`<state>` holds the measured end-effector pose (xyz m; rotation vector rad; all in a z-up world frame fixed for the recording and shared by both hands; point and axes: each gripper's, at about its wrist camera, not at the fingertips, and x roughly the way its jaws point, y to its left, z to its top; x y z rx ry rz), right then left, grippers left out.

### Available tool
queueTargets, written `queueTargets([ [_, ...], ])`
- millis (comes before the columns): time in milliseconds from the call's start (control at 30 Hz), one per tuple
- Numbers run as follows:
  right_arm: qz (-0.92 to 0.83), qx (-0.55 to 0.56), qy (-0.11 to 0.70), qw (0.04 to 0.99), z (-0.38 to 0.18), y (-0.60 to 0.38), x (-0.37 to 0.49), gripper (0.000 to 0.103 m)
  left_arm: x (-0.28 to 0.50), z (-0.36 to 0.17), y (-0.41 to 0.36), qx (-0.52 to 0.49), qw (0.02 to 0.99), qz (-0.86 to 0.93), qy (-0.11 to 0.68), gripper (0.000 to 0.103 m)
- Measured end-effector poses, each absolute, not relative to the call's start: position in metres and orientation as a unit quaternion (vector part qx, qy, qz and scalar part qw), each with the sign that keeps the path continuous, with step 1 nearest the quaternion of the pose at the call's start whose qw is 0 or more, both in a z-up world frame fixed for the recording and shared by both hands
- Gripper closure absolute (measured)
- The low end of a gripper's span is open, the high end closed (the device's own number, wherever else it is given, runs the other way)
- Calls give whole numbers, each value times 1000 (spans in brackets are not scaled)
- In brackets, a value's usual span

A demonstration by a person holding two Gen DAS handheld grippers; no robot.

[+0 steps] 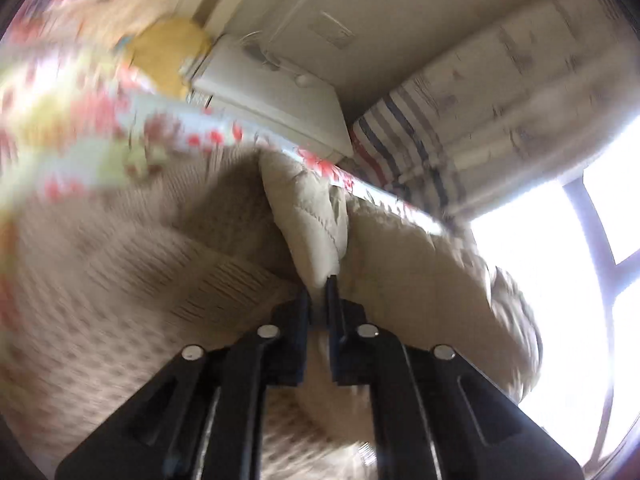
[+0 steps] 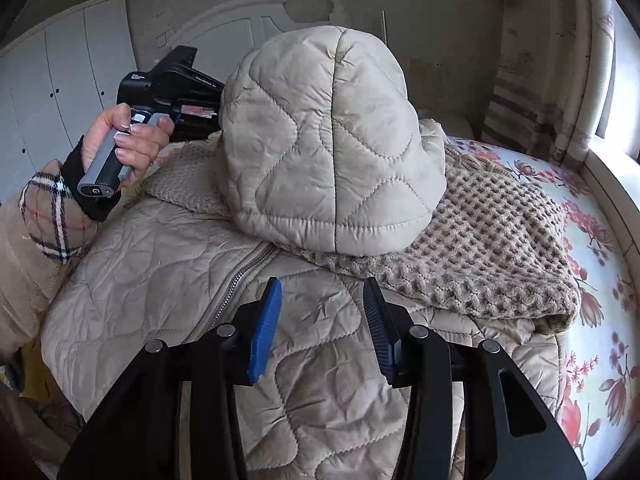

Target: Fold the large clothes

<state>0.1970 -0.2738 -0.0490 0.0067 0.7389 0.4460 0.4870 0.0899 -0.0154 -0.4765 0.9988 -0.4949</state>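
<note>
The left gripper (image 1: 319,285) is clamped on the hood (image 2: 332,140) of the jacket (image 2: 168,264), which lies on the bed (image 2: 600,280). The right gripper (image 2: 322,300) hangs apart over the jacket, gripping nothing

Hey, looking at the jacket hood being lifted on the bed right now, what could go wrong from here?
1. The left gripper pinches only a thin edge of the quilted hood; the slick fabric may slip out.
2. The hood stands over the knitted sweater; folding it down could drag or bunch the knit.
3. The right gripper hovers open above the jacket body, so nothing pins it and it may shift.
</note>
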Motion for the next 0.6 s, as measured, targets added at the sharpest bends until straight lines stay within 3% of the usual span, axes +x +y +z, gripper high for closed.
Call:
queueTargets([
  [33,221,1,359,907,-51,-275,199,61,487,-5,98,-206,838,-197,465,59],
  [100,237,-4,358,903,-50,-274,200,61,484,16,113,-189,871,-118,438,20],
  [233,291,-3,345,892,-38,-265,207,61,487,52,108,-164,889,-117,411,18],
  [367,344,-34,322,881,-21,-244,213,61,496,70,26,-18,883,-195,427,14],
  [600,353,-189,335,853,-32,-172,258,61,507,48,-97,195,814,-259,482,12],
])
